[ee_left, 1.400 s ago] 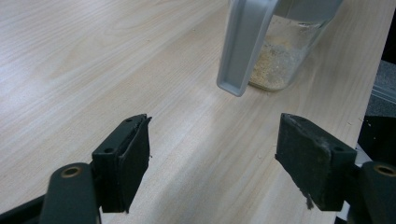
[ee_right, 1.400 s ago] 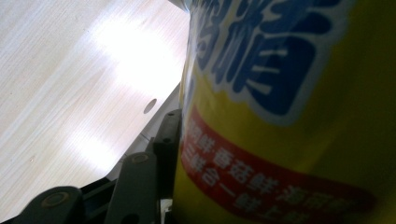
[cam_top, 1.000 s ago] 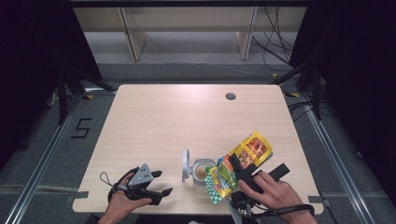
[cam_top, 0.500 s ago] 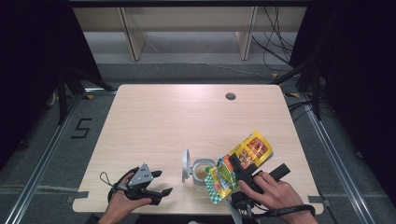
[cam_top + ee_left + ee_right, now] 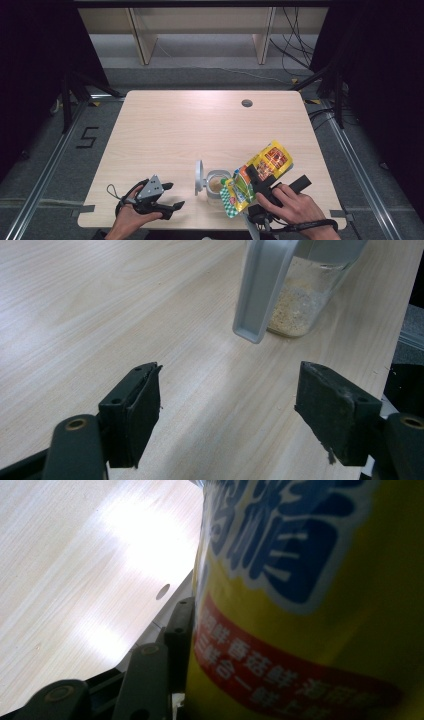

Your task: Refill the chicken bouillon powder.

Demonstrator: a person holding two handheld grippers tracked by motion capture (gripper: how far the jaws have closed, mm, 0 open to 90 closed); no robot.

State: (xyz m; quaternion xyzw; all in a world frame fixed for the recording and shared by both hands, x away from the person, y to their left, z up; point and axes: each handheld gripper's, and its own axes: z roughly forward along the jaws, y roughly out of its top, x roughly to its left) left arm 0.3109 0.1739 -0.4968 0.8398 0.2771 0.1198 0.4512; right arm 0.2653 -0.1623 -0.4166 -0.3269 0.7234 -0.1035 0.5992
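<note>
A clear jar (image 5: pixel 216 187) with pale grainy powder inside stands near the table's front edge, its grey flip lid (image 5: pixel 199 177) open to the left. My right gripper (image 5: pixel 256 181) is shut on a yellow snack pouch (image 5: pixel 257 174), tilted with its low end over the jar's mouth. In the right gripper view the pouch (image 5: pixel 310 605) presses against the left jaw. My left gripper (image 5: pixel 172 195) rests open on the table to the jar's left; in the left gripper view the jar (image 5: pixel 300 300) and lid (image 5: pixel 262 290) lie beyond its open jaws (image 5: pixel 227 415).
The light wooden table (image 5: pixel 190 130) has a round cable hole (image 5: pixel 246 103) at the back right. Wooden shelf legs and cables stand on the floor behind the table. The jar sits close to the front edge.
</note>
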